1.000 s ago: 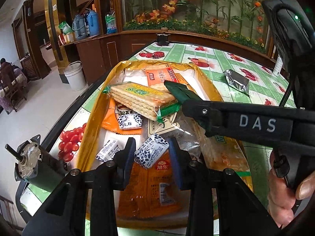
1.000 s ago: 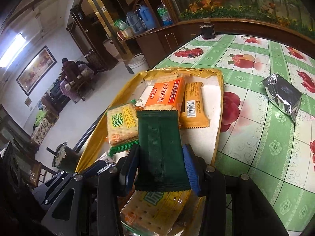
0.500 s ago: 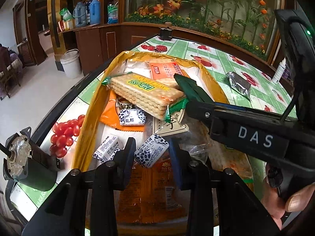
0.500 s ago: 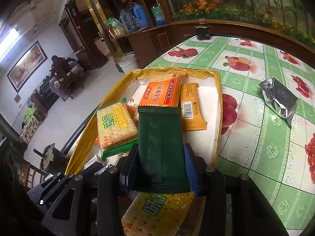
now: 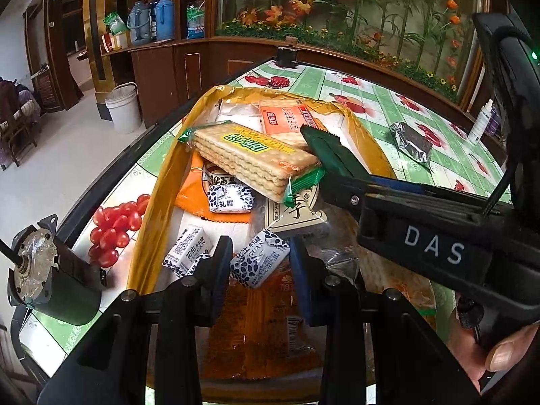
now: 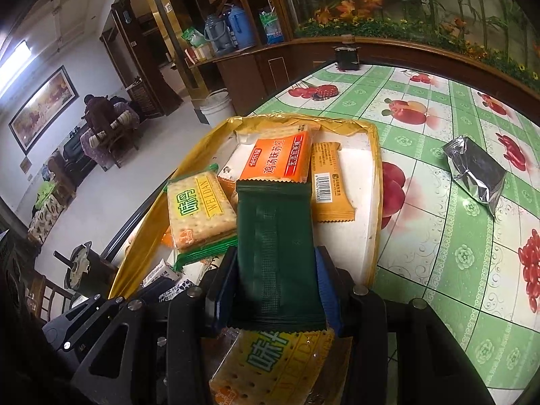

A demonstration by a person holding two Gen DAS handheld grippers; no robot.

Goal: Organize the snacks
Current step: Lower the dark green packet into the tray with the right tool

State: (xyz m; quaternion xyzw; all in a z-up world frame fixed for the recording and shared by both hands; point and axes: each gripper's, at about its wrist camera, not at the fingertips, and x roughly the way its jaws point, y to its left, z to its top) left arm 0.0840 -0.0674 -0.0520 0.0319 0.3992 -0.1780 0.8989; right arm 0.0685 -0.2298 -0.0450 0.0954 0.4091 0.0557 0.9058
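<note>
Nearest the tray's front edge, the left gripper (image 5: 259,263) clamps a small blue-and-white peanut candy (image 5: 258,261) by its sides, just above the yellow tray (image 5: 158,202). The candy looks light and firm; its loose wrapper could slip, so its middle is the safest hold. Beside it, also over the tray, the right gripper (image 6: 275,288) grasps a dark green packet (image 6: 275,253) across its lower half. The packet seems light, flat and a little floppy, likely crushable inside, so a gentle hold on its side edges suits it. Farther along the tray lie the Weidan cracker pack (image 6: 199,211), brittle and best held by its long sides, and an orange biscuit pack (image 6: 275,160) at the tray's far end. Off the tray, well apart, sits a silver foil pouch (image 6: 477,172).
</note>
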